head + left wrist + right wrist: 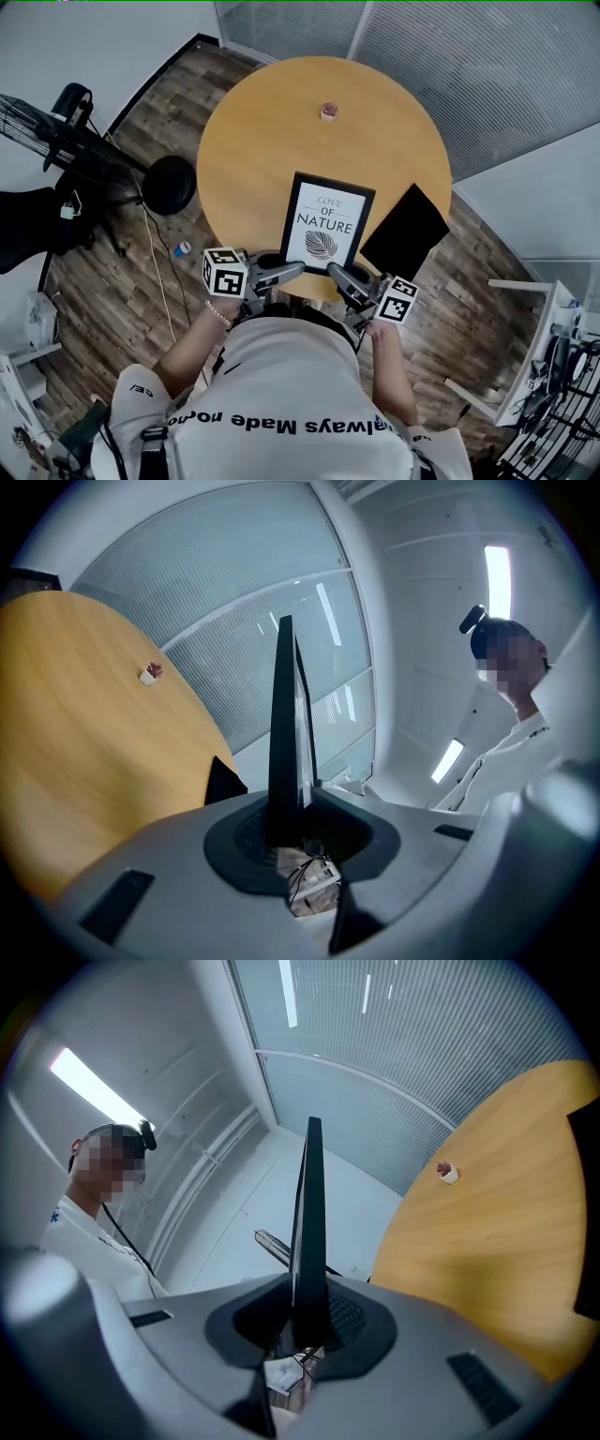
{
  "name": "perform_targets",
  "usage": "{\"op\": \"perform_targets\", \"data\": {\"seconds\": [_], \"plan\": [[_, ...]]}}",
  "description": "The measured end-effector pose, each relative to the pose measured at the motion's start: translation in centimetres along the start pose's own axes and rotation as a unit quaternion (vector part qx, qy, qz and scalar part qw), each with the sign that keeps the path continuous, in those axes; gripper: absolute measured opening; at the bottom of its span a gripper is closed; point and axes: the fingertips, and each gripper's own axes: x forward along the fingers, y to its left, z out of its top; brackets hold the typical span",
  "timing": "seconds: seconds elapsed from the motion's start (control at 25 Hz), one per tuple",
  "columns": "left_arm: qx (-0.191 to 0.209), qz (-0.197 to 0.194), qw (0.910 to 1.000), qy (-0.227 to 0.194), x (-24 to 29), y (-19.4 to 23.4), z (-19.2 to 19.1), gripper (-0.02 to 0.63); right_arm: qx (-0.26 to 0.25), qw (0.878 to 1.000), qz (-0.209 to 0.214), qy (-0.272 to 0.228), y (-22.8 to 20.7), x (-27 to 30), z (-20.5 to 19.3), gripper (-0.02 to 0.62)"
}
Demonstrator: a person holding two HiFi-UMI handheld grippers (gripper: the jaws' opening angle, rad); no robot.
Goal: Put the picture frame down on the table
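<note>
The picture frame (pixel 325 225), black-edged with a white leaf print, is held flat and face up over the near edge of the round wooden table (pixel 272 122). My left gripper (pixel 284 272) is shut on its lower left corner and my right gripper (pixel 343 278) on its lower right corner. In the left gripper view the frame (pixel 284 724) shows edge-on between the jaws of the left gripper (pixel 291 829), with a gap to the table (pixel 75 742). The right gripper view shows the frame (pixel 307 1222) clamped edge-on in the right gripper (pixel 305 1321), beside the table (pixel 487 1232).
A black flat panel (pixel 405 232) lies on the table just right of the frame. A small pinkish object (pixel 328 111) sits at the table's far side. A fan (pixel 56 141) and a black round base (pixel 169 185) stand on the floor to the left.
</note>
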Motion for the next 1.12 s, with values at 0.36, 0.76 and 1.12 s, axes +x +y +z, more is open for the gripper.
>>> {"op": "perform_targets", "data": {"seconds": [0.36,0.76,1.12], "plan": [[-0.011,0.021,0.9996,0.014,1.2,1.0,-1.7,0.091,0.018,0.999,-0.024,0.014,-1.7,-1.4,-1.1,0.083],[-0.038,0.060,0.9973,0.021,4.1,2.5,-4.6,0.108,0.046,0.997,-0.052,0.034,-4.4,-4.4,-2.2,0.089],[-0.051,0.080,0.9951,0.029,4.4,4.4,-6.2,0.121,0.064,0.994,-0.079,0.043,-6.5,-4.6,-3.7,0.094]]}}
